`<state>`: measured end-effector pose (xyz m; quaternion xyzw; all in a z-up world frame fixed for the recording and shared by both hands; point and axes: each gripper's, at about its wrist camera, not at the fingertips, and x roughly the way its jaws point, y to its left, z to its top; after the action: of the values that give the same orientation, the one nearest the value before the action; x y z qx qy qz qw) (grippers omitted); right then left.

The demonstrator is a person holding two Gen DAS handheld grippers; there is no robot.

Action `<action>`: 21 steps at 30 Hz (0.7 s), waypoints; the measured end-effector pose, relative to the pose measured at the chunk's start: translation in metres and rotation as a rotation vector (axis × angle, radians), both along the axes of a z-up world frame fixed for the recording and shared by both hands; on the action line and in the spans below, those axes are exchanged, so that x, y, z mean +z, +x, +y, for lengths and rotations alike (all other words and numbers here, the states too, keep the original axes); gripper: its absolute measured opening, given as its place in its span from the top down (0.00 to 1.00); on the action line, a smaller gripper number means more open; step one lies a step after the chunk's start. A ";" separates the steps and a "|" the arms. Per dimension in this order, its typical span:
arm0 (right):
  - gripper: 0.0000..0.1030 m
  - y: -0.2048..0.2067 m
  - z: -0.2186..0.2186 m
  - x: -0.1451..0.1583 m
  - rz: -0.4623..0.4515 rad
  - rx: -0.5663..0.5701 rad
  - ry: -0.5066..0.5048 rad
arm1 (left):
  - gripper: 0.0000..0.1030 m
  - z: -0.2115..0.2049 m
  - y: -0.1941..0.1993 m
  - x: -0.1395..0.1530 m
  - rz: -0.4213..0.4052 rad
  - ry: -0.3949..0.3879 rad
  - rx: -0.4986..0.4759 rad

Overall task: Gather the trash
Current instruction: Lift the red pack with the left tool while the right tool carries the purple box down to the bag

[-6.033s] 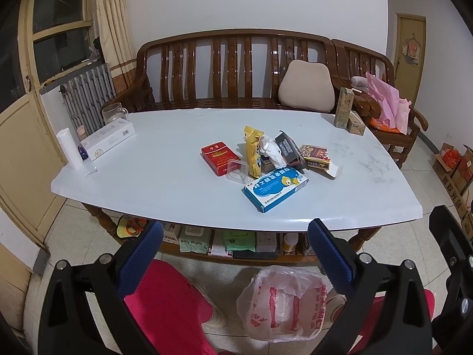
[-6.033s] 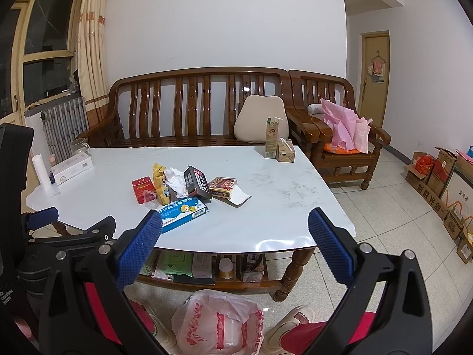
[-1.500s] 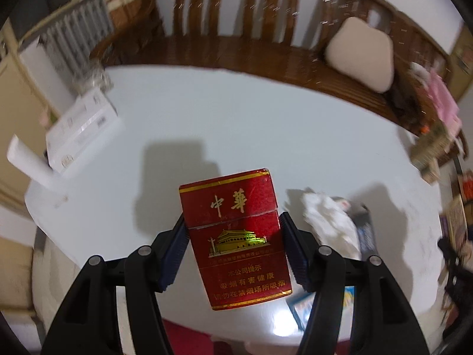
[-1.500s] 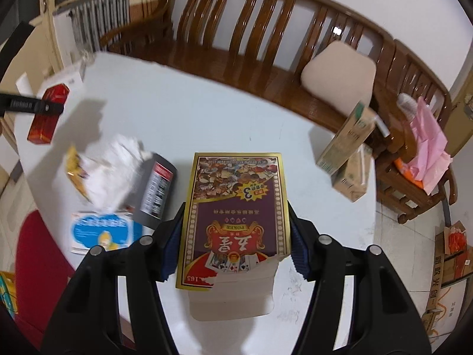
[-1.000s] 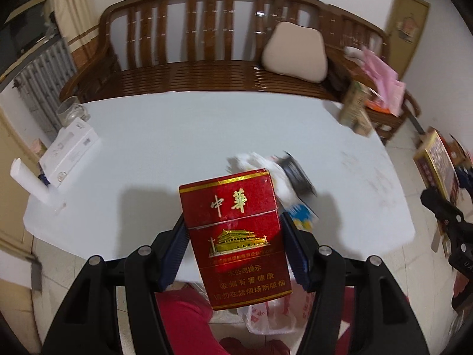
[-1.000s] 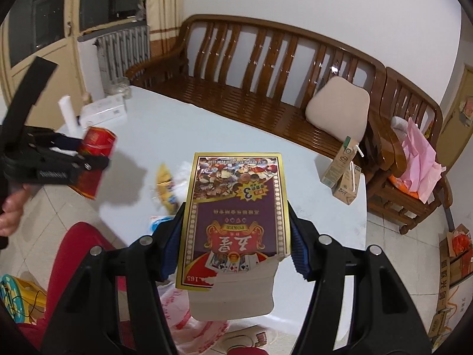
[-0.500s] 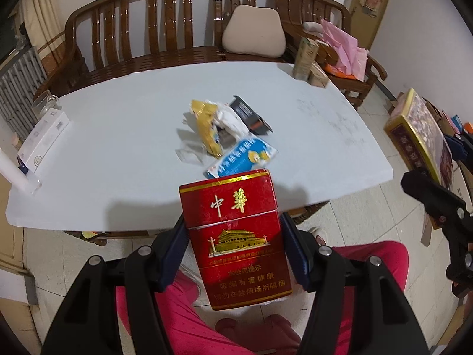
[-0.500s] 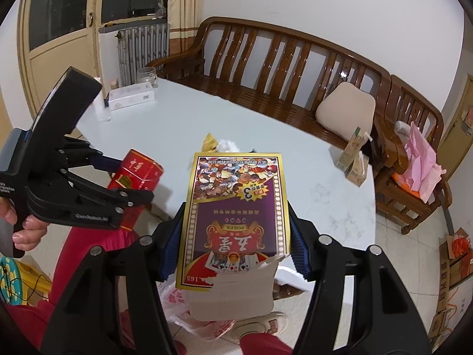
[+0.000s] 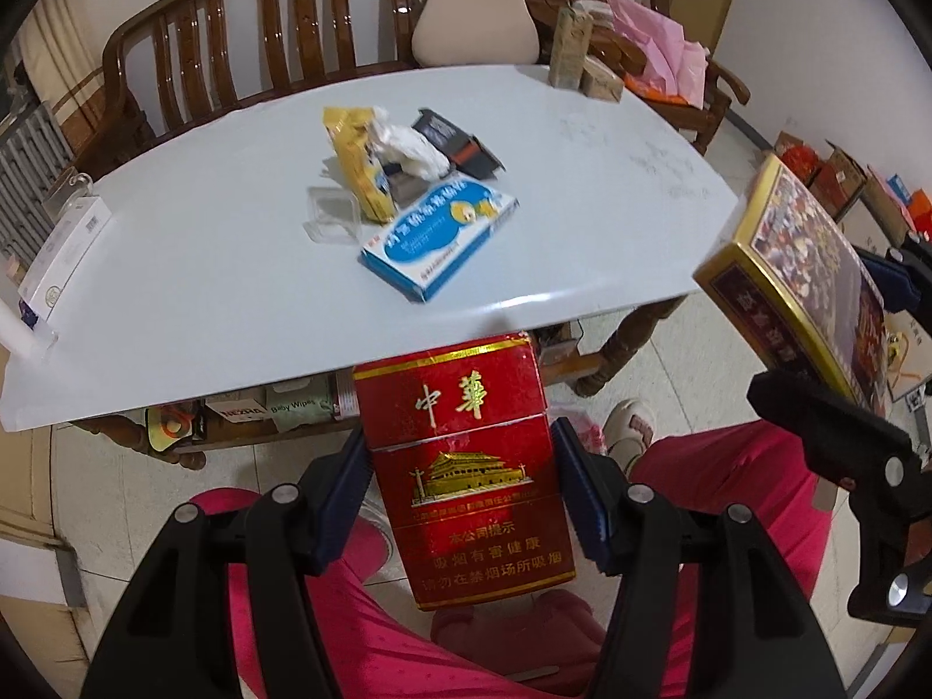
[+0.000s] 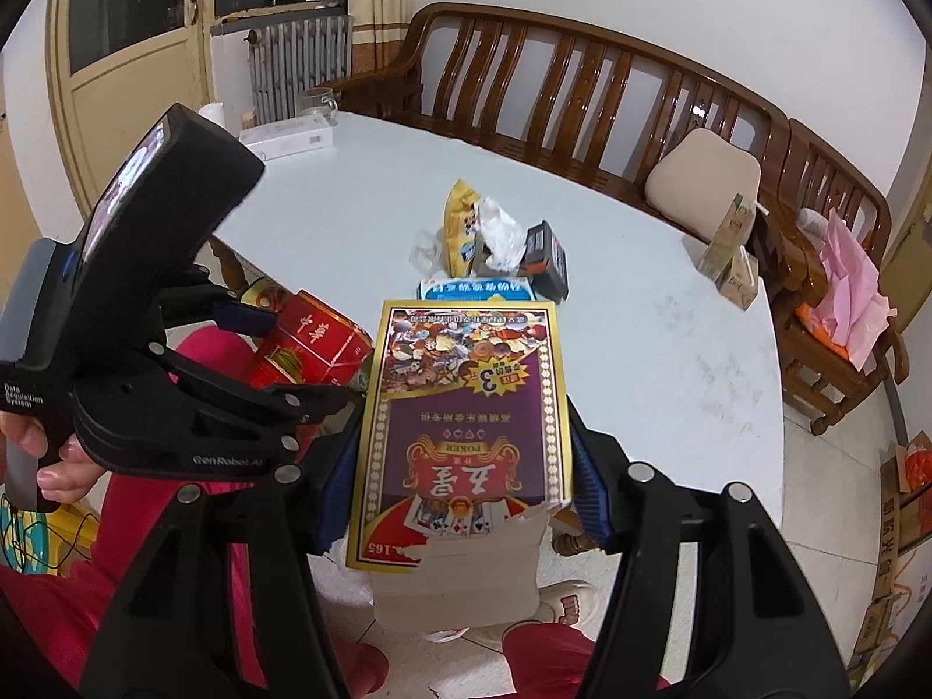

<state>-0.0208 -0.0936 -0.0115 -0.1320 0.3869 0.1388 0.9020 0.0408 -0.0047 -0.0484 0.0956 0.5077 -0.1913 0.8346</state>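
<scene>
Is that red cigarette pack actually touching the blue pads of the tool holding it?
Touching. In the left wrist view the red cigarette pack sits squeezed between both blue pads of the left tool, no gap either side.

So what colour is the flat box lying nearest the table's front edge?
Blue and white cardboard box; clearest in the left wrist view.

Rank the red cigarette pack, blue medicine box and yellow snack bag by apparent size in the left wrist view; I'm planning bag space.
1. red cigarette pack, though nearness to the camera inflates it.
2. blue medicine box.
3. yellow snack bag, partly hidden by tissue, so unsure.
</scene>
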 end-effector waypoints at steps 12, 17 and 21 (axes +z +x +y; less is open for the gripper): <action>0.42 -0.003 -0.011 -0.058 0.080 -0.046 0.011 | 0.42 -0.014 -0.011 -0.051 0.037 0.042 -0.038; 0.42 -0.003 -0.014 -0.080 0.114 -0.066 0.015 | 0.42 -0.019 -0.012 -0.074 0.073 0.055 -0.047; 0.42 0.000 -0.017 -0.096 0.140 -0.078 0.026 | 0.42 -0.024 -0.010 -0.090 0.098 0.064 -0.048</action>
<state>-0.0211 -0.1110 -0.1078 -0.0952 0.4522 0.1177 0.8790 0.0308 -0.0286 -0.1383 0.1250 0.5512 -0.1995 0.8005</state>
